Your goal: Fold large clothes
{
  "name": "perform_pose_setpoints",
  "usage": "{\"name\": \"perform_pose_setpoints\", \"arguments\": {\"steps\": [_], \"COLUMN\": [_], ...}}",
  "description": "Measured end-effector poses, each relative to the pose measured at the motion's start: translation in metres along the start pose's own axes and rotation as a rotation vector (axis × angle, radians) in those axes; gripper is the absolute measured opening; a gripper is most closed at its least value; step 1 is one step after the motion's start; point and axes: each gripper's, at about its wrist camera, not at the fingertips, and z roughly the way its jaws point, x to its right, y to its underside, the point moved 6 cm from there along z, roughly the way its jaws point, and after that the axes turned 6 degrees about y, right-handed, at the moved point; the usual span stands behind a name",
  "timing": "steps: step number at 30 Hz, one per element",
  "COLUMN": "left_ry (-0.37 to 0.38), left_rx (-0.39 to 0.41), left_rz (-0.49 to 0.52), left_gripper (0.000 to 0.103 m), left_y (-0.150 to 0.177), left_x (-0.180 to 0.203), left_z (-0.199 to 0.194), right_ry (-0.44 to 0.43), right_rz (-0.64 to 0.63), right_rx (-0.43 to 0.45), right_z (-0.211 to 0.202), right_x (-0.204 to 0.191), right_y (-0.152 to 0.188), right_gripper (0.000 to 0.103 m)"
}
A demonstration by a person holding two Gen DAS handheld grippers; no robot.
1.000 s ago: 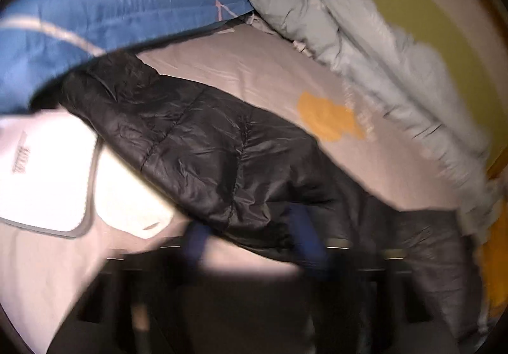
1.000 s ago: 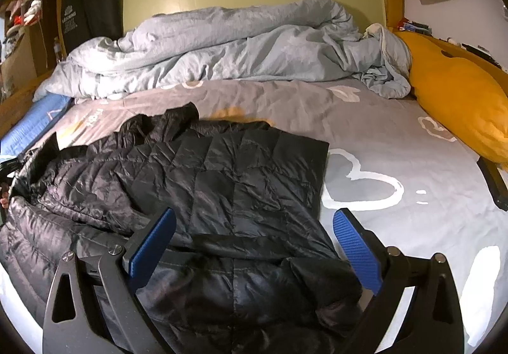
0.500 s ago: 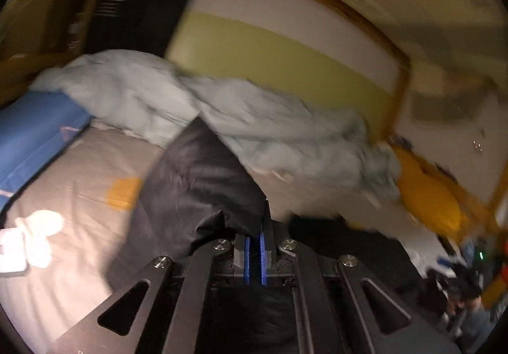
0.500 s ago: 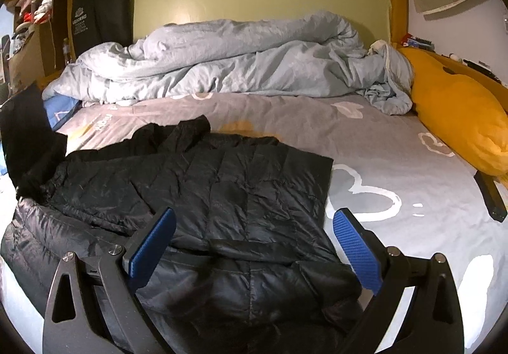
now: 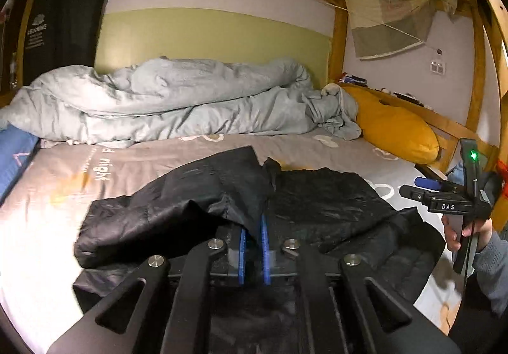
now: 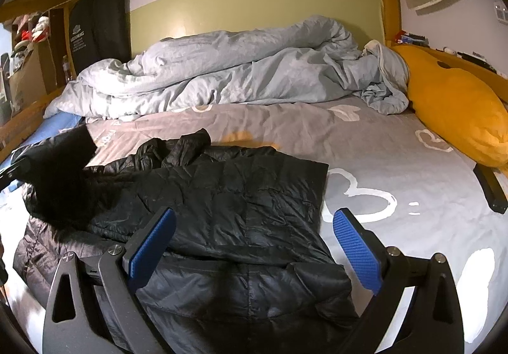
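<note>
Black puffer jacket (image 6: 228,204) lies spread on the grey bed sheet (image 6: 397,157), near edge of the bed, left of centre. Left gripper (image 5: 253,236): blue pads nearly together, pinching a fold of the jacket's sleeve (image 5: 197,195); jaws have just been easing apart slightly, fabric between them. Sleeve is lifted off the sheet and drapes over the jacket body. Right gripper (image 6: 254,246): jaws wide apart, nothing between the pads, hovering above the jacket's near hem. Crumpled grey duvet (image 6: 228,71) along the far side; yellow pillow (image 6: 457,112) at far right, well apart from the jacket.
</note>
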Motion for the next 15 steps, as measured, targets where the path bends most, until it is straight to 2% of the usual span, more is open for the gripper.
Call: {"name": "perform_pose_setpoints", "arguments": {"steps": [1, 2, 3, 5, 6, 9, 13, 15], "left_ry": [-0.004, -0.008, -0.018, -0.056, -0.073, -0.102, -0.214, -0.272], "left_rx": [0.009, 0.014, 0.019, 0.048, 0.068, 0.082, 0.103, 0.116], "left_rz": [-0.019, -0.034, -0.052, -0.079, -0.097, -0.140, -0.184, -0.165], "left_gripper": [0.018, 0.030, 0.045, 0.067, 0.070, 0.070, 0.070, 0.070], "left_y": [-0.001, 0.000, 0.000, 0.000, -0.001, -0.003, 0.001, 0.005], "left_x": [-0.005, -0.010, -0.015, -0.027, -0.032, -0.050, -0.085, -0.105], "left_z": [-0.007, -0.014, -0.021, -0.038, -0.045, -0.058, -0.075, -0.080], "right_ry": [-0.002, -0.004, -0.004, -0.004, -0.005, -0.004, -0.007, -0.008], "right_rz": [0.004, 0.007, 0.008, 0.008, 0.008, 0.007, -0.001, -0.007], "right_rx": [0.000, -0.001, -0.002, -0.003, -0.001, 0.002, 0.005, 0.006], "right_z": [0.000, 0.000, 0.000, 0.000, 0.000, 0.000, 0.001, 0.000], "right_x": [0.001, 0.002, 0.002, 0.003, 0.003, 0.003, 0.002, -0.002], "right_y": [0.000, -0.001, -0.001, -0.001, -0.001, -0.002, 0.000, 0.001], "right_gripper": [0.099, 0.099, 0.099, 0.099, 0.099, 0.099, 0.099, 0.099]}}
